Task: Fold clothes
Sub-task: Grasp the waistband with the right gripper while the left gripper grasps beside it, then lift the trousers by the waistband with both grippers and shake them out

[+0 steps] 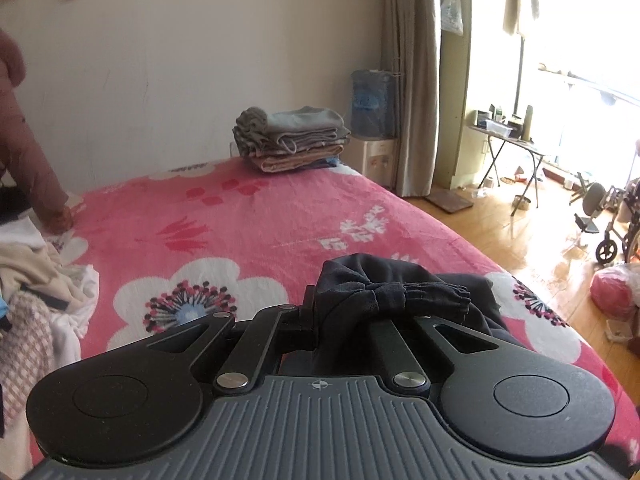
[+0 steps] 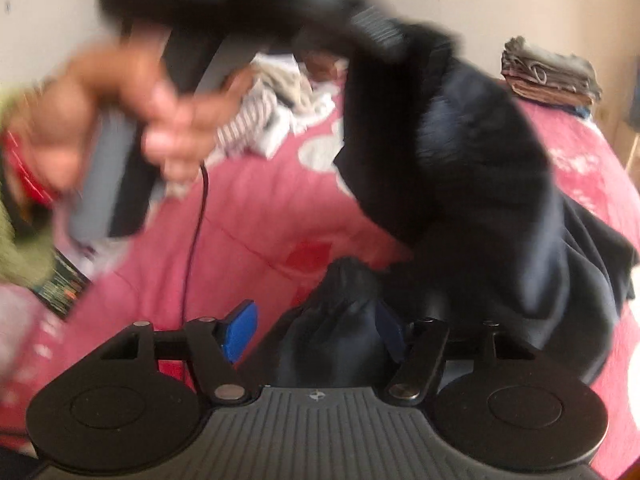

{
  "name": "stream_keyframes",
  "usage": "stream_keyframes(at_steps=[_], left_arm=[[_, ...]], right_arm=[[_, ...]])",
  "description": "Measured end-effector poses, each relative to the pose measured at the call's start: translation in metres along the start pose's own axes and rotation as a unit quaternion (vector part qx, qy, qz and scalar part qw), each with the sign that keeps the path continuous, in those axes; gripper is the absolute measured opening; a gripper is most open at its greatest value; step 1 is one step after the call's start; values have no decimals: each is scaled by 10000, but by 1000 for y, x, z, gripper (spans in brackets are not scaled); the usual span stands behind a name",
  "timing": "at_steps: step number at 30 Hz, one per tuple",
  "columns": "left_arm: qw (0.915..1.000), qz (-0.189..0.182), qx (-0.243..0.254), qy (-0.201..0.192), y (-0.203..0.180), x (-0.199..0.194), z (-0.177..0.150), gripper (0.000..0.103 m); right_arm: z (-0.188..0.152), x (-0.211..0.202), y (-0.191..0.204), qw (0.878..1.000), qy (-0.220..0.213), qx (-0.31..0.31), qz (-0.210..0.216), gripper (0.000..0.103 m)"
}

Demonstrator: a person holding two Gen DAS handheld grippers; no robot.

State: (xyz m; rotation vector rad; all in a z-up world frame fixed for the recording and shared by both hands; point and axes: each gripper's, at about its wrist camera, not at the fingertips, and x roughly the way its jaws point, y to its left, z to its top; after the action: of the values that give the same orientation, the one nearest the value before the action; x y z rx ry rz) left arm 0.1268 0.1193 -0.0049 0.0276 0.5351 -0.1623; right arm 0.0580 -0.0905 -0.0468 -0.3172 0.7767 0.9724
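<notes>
Navy garment hanging lengthwise — left hand-held gripper clamping it, right open

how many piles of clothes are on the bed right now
2. A folded stack sits at the bed's far edge by the wall. An unfolded heap lies at the left edge in the left wrist view. More may be hidden behind the dark garment.

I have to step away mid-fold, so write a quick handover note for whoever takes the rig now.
Left gripper: shut on the dark garment, lifted above the pink bedspread.
Right gripper: open, a fold of the garment between its blue pads, not clamped.
Done: folded stack at the far edge.
Left: fold this garment, then the unfolded pile.
</notes>
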Motion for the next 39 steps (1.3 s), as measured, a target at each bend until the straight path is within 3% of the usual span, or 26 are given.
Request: stream_keyframes(at_steps=[4, 8, 10, 12, 13, 19, 22, 26, 32, 39], left_arm=[[9999, -34, -120, 22, 6, 5, -1, 1], [9998, -27, -212, 33, 14, 9, -3, 1], [9996, -6, -263, 37, 18, 11, -4, 1], [9994, -1, -350, 13, 22, 10, -6, 1], [9992, 1, -394, 1, 24, 10, -7, 1], [9985, -10, -540, -83, 26, 0, -9, 1], [9981, 31, -573, -238, 24, -14, -6, 1], [9961, 134, -616, -612, 20, -46, 6, 1], [9885, 345, -522, -1377, 7, -113, 49, 1], [9745, 427, -151, -2197, -30, -200, 99, 1]], right_arm=[[2, 31, 11, 9968, 214, 286, -711, 70], [3, 60, 19, 9941, 392, 185, -996, 70], [-1, 64, 20, 9928, 365, 161, -1125, 59], [-3, 54, 12, 9930, 248, 372, -1090, 40], [-2, 47, 8, 9930, 176, 493, -1055, 37], [-7, -10, -21, 9904, 23, 1203, -683, 30], [-13, -48, -37, 9859, -306, 1529, -611, 28], [-14, -100, -54, 9763, -995, 1730, -832, 22], [2, -179, -68, 9559, -2187, 1323, -1446, 20], [33, -256, -72, 9261, -3249, 897, -1692, 19]])
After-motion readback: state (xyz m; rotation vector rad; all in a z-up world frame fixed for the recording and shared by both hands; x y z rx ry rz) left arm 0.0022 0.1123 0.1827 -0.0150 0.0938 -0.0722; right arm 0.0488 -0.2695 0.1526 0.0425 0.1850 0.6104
